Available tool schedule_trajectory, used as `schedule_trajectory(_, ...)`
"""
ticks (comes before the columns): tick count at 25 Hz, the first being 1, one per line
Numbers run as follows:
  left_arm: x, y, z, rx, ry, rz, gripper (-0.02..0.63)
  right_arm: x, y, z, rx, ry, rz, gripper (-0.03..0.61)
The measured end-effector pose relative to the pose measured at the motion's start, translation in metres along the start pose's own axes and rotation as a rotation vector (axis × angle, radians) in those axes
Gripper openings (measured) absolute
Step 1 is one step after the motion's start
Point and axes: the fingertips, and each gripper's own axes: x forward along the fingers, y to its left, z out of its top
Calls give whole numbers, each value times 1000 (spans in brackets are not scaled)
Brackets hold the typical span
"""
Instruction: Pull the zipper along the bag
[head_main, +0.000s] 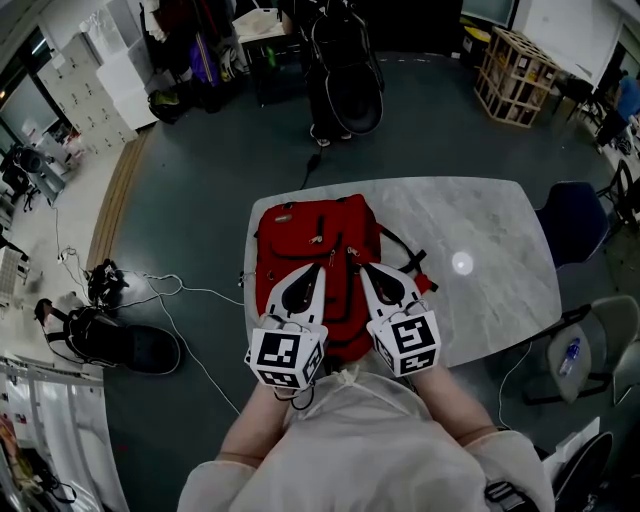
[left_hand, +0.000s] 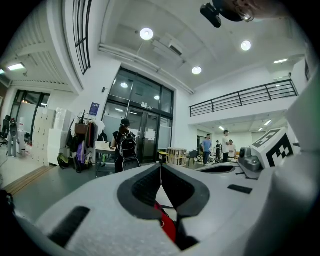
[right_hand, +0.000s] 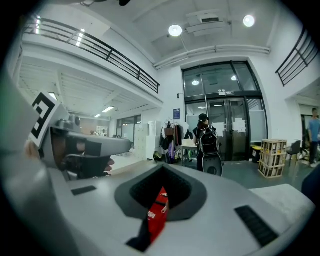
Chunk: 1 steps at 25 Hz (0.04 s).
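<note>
A red backpack (head_main: 315, 235) lies flat on the left part of a marble table (head_main: 480, 230). Both grippers hover side by side over its near half, held level and pointing away from me. My left gripper (head_main: 320, 267) has its jaws shut tip to tip. In the left gripper view (left_hand: 161, 165) only a sliver of the red backpack (left_hand: 167, 227) shows below them. My right gripper (head_main: 363, 267) is shut too. In the right gripper view (right_hand: 162, 167), red fabric (right_hand: 157, 215) with white print shows through the gap in its jaws. I cannot tell whether either holds a zipper pull.
A dark blue chair (head_main: 575, 220) and a grey chair (head_main: 600, 350) stand at the table's right side. Cables (head_main: 170, 290) trail over the floor to the left. A wooden crate (head_main: 515, 60) and a black cart (head_main: 345, 80) stand beyond the table.
</note>
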Motion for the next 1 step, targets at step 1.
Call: schedule_trajectory(1,1,0,0,-1,1,1,20,0,-2,-1,3,5,-1,26)
